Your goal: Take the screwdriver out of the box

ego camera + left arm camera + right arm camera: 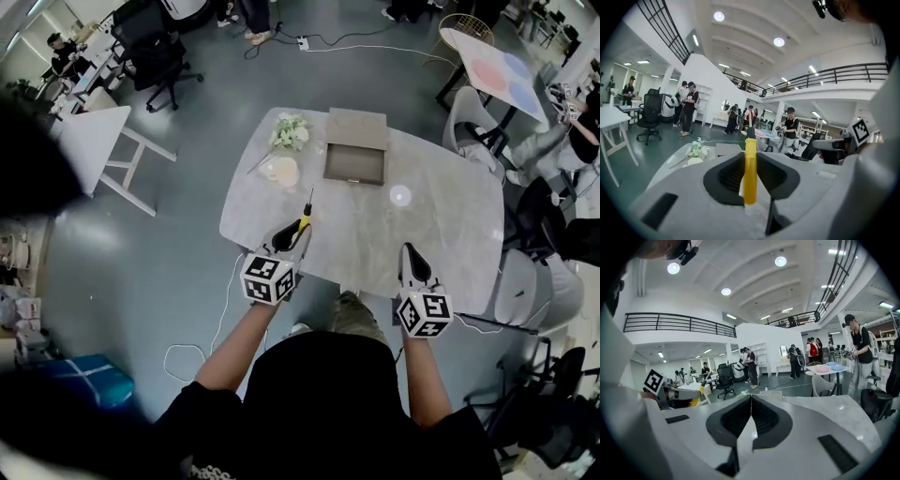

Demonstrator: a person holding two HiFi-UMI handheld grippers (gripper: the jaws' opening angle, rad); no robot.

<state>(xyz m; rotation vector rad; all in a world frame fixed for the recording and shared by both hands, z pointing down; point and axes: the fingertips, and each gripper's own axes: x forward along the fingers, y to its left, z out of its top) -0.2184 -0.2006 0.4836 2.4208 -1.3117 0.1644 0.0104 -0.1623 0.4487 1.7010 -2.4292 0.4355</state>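
My left gripper (292,232) is shut on the yellow handle of the screwdriver (305,216), whose dark shaft points away toward the open box (355,148) at the table's far side. In the left gripper view the yellow handle (750,171) stands upright between the pads, lifted above the table. My right gripper (411,251) hovers over the table's near right edge, its jaws pressed together on nothing (751,401). From the right gripper view the left gripper with the yellow handle (700,401) shows at the left.
A bunch of white flowers (290,131) and a round pale dish (282,171) lie on the grey marble table (441,206) left of the box. Chairs (473,127) stand at the right, a white folding table (98,141) at the left, people in the background.
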